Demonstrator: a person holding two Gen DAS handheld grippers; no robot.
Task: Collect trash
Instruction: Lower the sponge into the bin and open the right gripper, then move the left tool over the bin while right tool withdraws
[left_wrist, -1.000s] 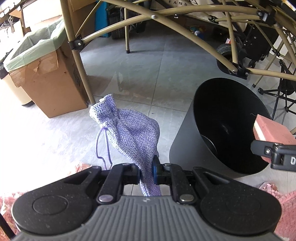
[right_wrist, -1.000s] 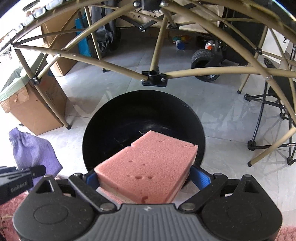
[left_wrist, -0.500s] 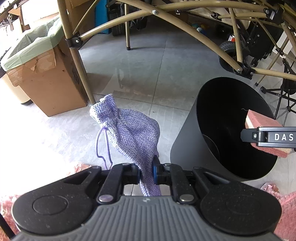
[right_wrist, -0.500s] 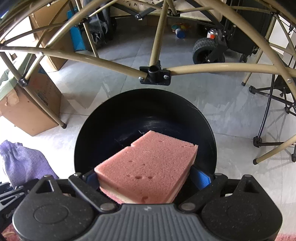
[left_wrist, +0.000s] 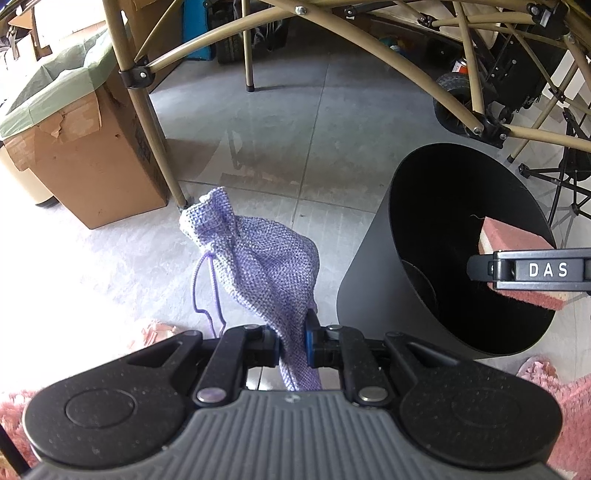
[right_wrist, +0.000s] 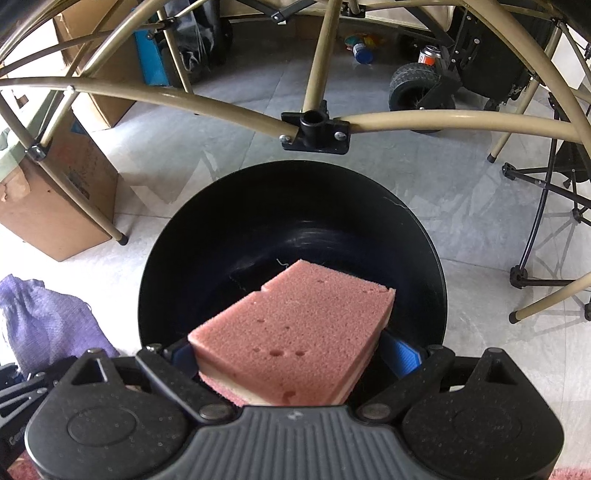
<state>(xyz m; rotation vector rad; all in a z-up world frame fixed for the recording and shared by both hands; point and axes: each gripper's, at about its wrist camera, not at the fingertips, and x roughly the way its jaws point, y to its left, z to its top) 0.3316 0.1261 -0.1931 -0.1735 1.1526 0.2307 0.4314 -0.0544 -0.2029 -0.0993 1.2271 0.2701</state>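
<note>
The pink sponge (right_wrist: 291, 332), pinched in the right gripper (right_wrist: 291, 354), has sunk closer over the black bin (right_wrist: 424, 236) just ahead and seems ready to drop, while the left gripper (left_wrist: 291, 341) has stayed clamped on the purple pouch (left_wrist: 258, 258) beside the bin, likely next in.

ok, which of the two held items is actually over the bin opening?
The pink rectangular sponge, gripped in the right tongs, sits over the round black bin. The purple woven drawstring pouch in the left tongs hangs beside it.
</note>
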